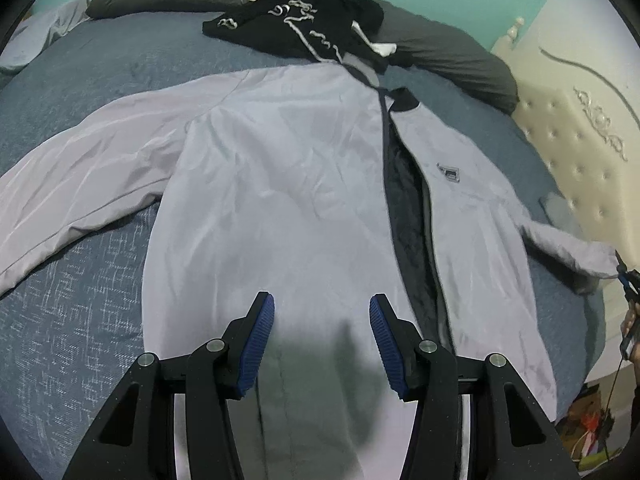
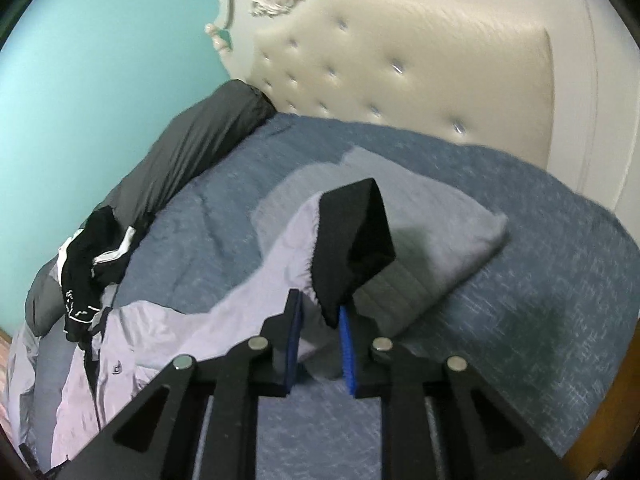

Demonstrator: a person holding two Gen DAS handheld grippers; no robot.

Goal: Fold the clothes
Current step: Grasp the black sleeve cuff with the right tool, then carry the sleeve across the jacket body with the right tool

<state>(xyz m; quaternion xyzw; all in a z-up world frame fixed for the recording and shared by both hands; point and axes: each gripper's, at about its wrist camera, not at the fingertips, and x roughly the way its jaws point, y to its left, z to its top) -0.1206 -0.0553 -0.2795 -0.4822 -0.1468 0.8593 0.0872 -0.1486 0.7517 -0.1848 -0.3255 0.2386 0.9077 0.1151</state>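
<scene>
Left tool (image 1: pixel 322 336) hovers over the jacket (image 1: pixel 280 184) hem — jaws wide, empty. Right tool (image 2: pixel 318 338), at 3 o'clock, grips the sleeve cuff (image 2: pixel 352 236) — raised above the bed (image 2: pixel 540 320).

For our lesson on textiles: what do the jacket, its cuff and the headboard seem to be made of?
Jacket: thin synthetic shell, probably nylon or polyester; slight sheen, crisp fine creases.
Cuff: black matte stretch knit, likely elastic; gathers the sleeve edge.
Headboard: cream leather or faux leather, padded; glossy, button-tufted dimples. Real or faux cannot be told.
</scene>
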